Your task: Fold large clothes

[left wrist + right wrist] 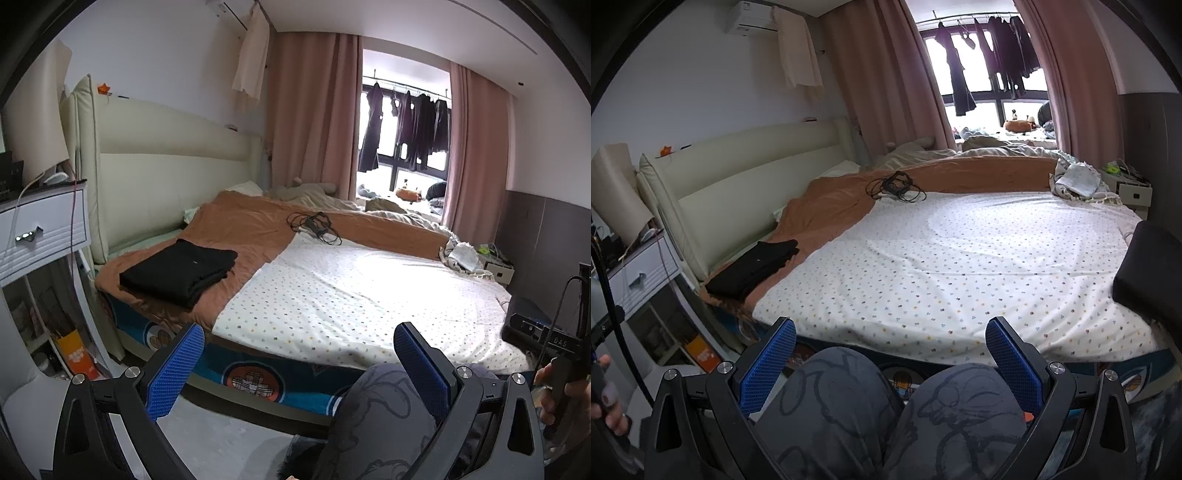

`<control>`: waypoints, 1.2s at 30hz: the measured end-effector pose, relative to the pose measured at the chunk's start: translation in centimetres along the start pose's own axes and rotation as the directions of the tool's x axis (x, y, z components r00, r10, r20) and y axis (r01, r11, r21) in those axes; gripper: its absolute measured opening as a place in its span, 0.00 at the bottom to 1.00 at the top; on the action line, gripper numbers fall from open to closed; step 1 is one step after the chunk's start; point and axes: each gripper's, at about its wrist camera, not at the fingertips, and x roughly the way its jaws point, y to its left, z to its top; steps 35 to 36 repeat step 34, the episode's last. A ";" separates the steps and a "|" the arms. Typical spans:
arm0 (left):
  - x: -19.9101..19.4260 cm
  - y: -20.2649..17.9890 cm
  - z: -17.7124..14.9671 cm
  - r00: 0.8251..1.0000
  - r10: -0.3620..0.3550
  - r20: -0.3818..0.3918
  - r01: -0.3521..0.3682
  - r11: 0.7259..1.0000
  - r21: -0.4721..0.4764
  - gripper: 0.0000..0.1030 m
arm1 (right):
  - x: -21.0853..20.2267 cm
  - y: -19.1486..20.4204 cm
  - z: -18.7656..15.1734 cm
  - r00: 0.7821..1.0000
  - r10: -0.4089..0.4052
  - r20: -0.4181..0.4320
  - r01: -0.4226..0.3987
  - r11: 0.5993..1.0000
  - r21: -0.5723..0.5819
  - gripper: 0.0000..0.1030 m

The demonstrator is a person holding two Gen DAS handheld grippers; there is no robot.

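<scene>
Both tongs (299,363) (891,363) agape — right-view-only black cushion (1148,273)

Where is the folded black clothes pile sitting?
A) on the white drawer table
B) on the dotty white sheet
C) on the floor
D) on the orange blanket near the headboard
D: the folded black clothes rest on the orange blanket, beside the cream headboard, clear of the dotted white sheet.

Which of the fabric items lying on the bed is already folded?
The black garment on the orange blanket near the headboard: it is a neat flat stack. The light cloth at the far corner is crumpled.
</scene>
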 end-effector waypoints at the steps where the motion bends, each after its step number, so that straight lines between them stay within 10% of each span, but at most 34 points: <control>1: 0.0 0.0 0.0 1.000 -0.002 0.000 0.002 1.000 0.001 1.00 | 0.0 0.0 0.0 1.000 0.000 -0.001 0.000 1.000 0.001 1.00; 36: -0.7 -1.0 -0.1 0.999 0.009 0.039 -0.011 0.999 0.045 1.00 | 0.7 -1.1 -0.6 1.000 0.005 -0.022 -0.005 1.000 0.015 1.00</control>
